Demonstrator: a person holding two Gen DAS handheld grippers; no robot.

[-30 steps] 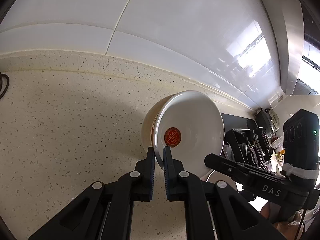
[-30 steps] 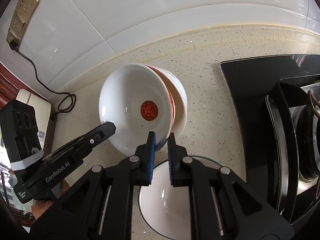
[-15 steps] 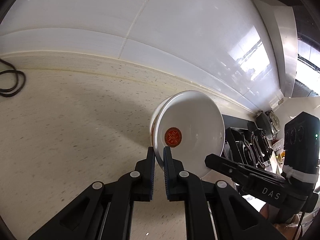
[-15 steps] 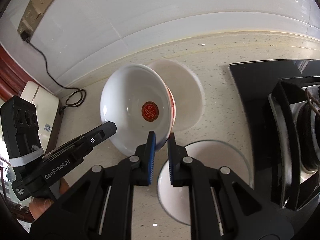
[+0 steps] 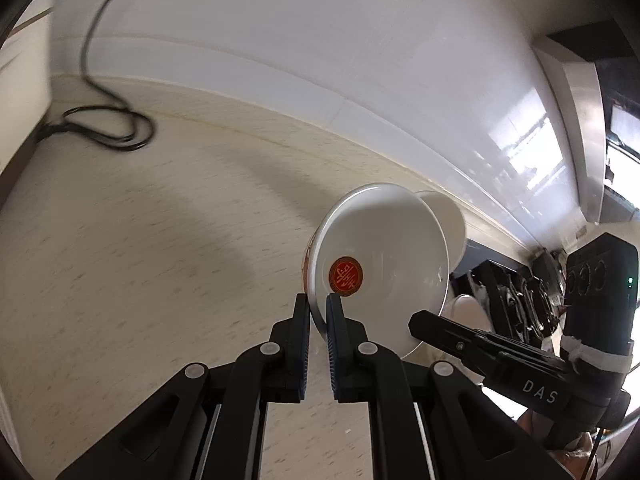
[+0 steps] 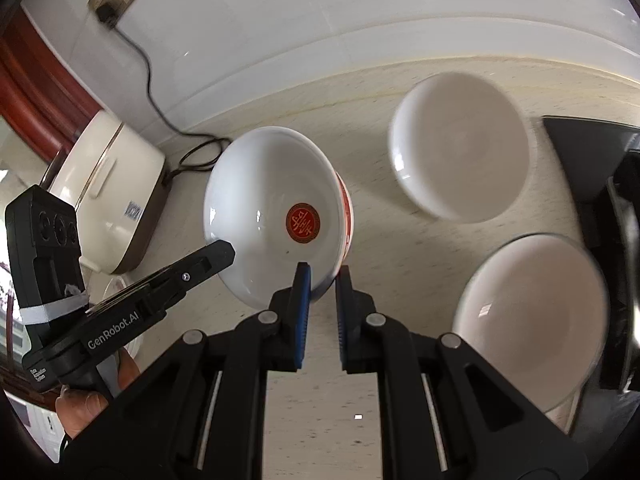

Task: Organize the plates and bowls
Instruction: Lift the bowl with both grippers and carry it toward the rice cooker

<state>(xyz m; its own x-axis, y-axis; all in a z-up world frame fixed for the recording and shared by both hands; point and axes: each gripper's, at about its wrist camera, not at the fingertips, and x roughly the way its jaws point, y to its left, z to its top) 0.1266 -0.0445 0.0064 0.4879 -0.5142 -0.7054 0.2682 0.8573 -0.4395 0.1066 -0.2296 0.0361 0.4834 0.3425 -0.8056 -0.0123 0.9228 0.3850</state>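
Both grippers have carried the bowl (image 6: 276, 216) leftward along the tabletop (image 5: 132, 240) since the earlier frames, so the white plate (image 6: 460, 148) it stood over now lies well apart to the right, and a rice cooker (image 6: 108, 196) with its black cord (image 5: 108, 128) has come into view. Held in the air and tilted on edge, the bowl shows its white inside and red round emblem to both cameras. The left gripper (image 5: 318, 300) pinches the near rim with its fingers (image 5: 334, 312) pressed on either face, and the right gripper (image 6: 322, 276) pinches the opposite rim the same way, one pad inside and one on the red-banded outer wall. A second white dish (image 6: 532, 320) sits on the tabletop beside the black stove (image 6: 592, 160). The bowl looks like glazed ceramic: stiff, fairly heavy for a rim pinch, slick under the pads and likely to chip or shatter if it slips. Two opposed rim grips share the weight well. The hold probably wants firm, even pressure, and a gentle, level set-down.
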